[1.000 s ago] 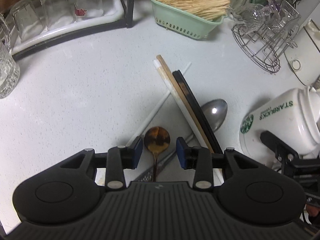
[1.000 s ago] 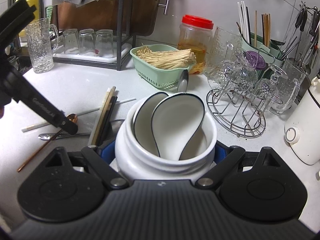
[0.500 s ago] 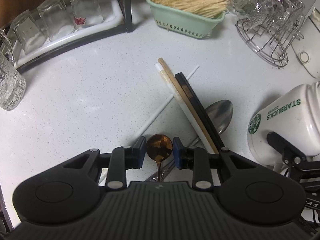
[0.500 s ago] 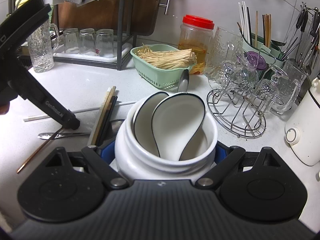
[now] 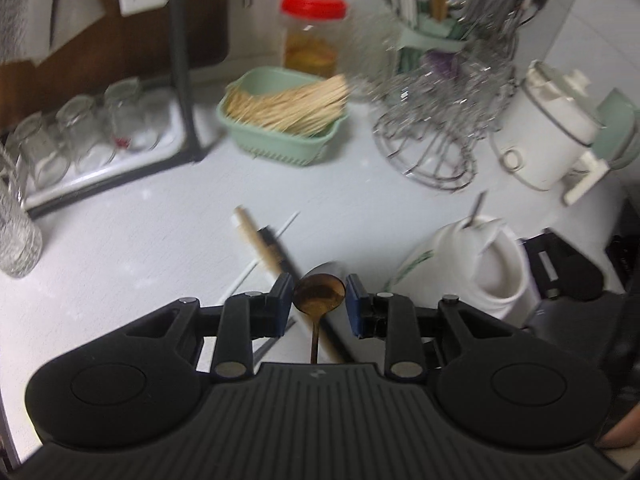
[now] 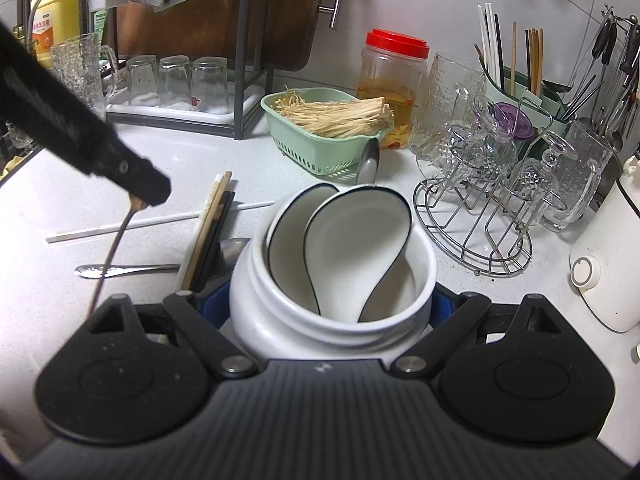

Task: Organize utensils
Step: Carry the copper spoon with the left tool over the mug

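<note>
Nearest you, your right gripper (image 6: 332,308) clasps the white jar (image 6: 304,320), which already holds two white soup spoons (image 6: 344,240). Left of the jar, your left gripper (image 5: 319,300) pinches the bronze spoon (image 5: 320,292) by its bowl; the thin handle (image 6: 110,256) hangs down, clear of the counter (image 6: 120,152). Judged light, stiff and slick, the spoon may swivel in such a hold, so carry it steadily. It looks small, dark and glossy. Beyond, left of the jar, chopsticks (image 6: 210,224), a white straw (image 6: 160,222) and a steel spoon (image 6: 128,269) lie waiting.
</note>
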Demonstrator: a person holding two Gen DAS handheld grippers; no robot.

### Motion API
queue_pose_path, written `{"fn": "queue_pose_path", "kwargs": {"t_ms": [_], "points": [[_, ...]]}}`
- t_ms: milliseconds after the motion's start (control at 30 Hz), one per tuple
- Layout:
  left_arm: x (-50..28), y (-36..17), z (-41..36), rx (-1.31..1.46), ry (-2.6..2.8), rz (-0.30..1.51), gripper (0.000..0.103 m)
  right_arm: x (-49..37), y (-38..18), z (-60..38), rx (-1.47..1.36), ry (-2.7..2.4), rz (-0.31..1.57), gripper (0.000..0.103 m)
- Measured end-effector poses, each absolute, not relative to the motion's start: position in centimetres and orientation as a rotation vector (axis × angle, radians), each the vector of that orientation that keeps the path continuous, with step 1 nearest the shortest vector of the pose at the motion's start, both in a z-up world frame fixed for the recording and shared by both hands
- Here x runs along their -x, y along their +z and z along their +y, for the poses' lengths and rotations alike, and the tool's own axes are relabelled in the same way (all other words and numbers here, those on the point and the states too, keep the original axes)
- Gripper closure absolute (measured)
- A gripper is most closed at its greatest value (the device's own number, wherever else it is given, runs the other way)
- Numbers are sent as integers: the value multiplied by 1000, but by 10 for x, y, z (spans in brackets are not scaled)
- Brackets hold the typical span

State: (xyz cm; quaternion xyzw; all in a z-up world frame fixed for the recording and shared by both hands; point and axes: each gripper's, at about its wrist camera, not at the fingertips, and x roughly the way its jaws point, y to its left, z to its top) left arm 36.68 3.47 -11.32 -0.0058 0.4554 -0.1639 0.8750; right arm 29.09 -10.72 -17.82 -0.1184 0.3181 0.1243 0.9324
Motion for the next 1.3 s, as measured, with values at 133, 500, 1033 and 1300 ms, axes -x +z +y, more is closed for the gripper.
{"fn": "queue_pose_path", "kwargs": {"t_ms": [133, 500, 1033, 1300], "points": [[-362, -103, 24, 8, -374, 927, 70, -291, -178, -107, 242, 254, 651, 9], [-361, -84, 10, -10, -407, 887, 70, -291, -178, -107, 243, 254, 647, 9], [-348, -11, 6, 51, -469, 779, 70, -292, -178, -107, 248, 253, 651, 8], [-339, 28, -8, 46, -537, 741, 70, -292, -178, -107, 250, 256, 651, 8]]}}
